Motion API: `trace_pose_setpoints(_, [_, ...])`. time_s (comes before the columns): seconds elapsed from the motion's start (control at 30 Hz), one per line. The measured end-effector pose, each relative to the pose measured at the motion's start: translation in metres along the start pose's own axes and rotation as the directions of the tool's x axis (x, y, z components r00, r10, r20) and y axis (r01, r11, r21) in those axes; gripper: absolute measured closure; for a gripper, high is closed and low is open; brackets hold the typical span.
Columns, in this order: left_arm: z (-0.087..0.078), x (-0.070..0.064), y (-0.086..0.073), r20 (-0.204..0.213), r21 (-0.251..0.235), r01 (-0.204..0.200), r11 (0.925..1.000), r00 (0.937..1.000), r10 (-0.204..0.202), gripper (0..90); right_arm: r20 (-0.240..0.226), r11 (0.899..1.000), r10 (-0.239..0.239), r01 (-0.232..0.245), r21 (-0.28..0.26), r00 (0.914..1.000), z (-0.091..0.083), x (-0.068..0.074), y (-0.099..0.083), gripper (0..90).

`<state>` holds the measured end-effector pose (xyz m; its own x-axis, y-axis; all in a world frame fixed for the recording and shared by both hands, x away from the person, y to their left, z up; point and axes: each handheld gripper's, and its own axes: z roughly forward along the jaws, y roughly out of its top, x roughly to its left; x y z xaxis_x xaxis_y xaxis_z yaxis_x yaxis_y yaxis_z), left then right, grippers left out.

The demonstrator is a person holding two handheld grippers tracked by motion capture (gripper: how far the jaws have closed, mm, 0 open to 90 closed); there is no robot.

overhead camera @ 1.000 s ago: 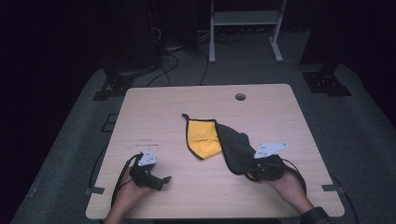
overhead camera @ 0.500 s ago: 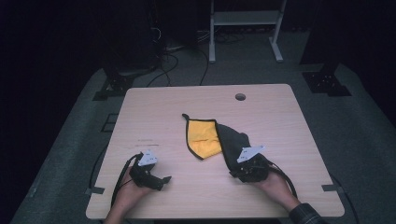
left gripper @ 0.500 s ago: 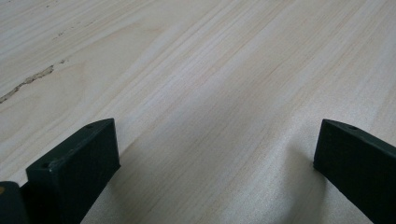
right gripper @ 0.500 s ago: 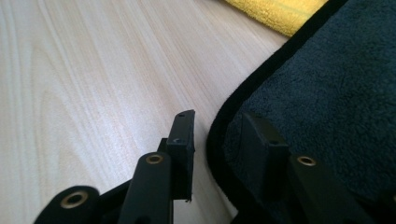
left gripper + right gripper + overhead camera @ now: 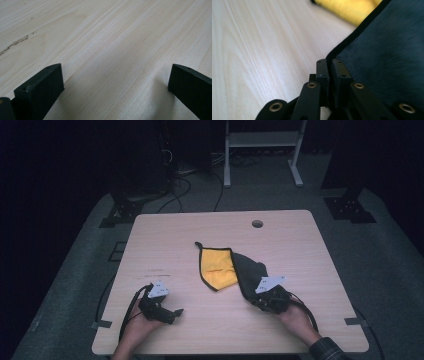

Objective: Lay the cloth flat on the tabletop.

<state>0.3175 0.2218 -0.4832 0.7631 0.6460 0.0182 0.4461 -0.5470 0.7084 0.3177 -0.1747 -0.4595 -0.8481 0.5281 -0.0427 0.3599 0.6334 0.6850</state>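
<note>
High view. A pale wooden worktop (image 5: pixel 300 250) with a round cable hole (image 5: pixel 257 224) near its far edge stands on grey floor carpet (image 5: pixel 80 285) in a dark room; a white metal frame (image 5: pixel 261 140) and loose cables (image 5: pixel 187 180) lie beyond it. A cloth (image 5: pixel 227 270), yellow on one face and dark grey on the other, lies near the middle of the worktop, its grey part folded over toward the right. The right tool (image 5: pixel 260 300), held by the person's right hand (image 5: pixel 295 315), sits at the near corner of the grey part. The left tool (image 5: pixel 175 312), in the left hand (image 5: pixel 137 327), rests on bare wood near the front left, well apart from the cloth.

Left gripper view. The left tool (image 5: pixel 115 82) is released: its two black jaws stand wide apart over bare wood grain, with nothing between them. A thin dark scuff (image 5: pixel 15 43) marks the wood at the upper left.

Right gripper view. The right tool (image 5: pixel 329 67) is clenched on the black-bound edge of the cloth (image 5: pixel 392 50), at the corner of the grey face; the jaws meet with the hem between them. The yellow face shows blurred at the top, and bare worktop (image 5: pixel 262 50) spreads to the left.
</note>
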Motion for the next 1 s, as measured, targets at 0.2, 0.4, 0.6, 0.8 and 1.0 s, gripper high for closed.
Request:
trace_pose_setpoints(0.2, [0.000,0.000,0.000,0.000,0.000,0.003,1.0000,1.0000,-0.003,0.0,0.005,0.990,0.070,-0.069,-0.126,0.9975,-0.028,-0.014,0.004,83.6])
trace_pose_setpoints(0.4, [0.000,0.000,0.000,0.000,-0.001,0.003,1.0000,1.0000,-0.003,0.0,0.028,0.970,0.132,-0.123,-0.211,0.9909,-0.051,-0.035,0.003,83.6])
trace_pose_setpoints(0.6, [0.002,-0.002,0.003,0.012,-0.001,0.013,0.9999,0.9998,-0.013,0.0,0.087,0.974,0.171,-0.155,-0.163,0.9814,-0.043,-0.057,-0.010,83.6])
trace_pose_setpoints(0.8, [0.000,-0.001,0.016,0.000,-0.040,0.004,0.9992,1.0000,-0.004,0.0,0.102,0.976,0.197,-0.185,-0.116,0.9750,-0.025,-0.072,-0.014,83.5])
trace_pose_setpoints(1.0, [0.006,0.008,0.038,-0.006,-0.069,0.019,0.9974,0.9998,-0.020,0.0,0.110,0.982,0.184,-0.177,-0.073,0.9768,-0.014,-0.074,-0.016,83.2])
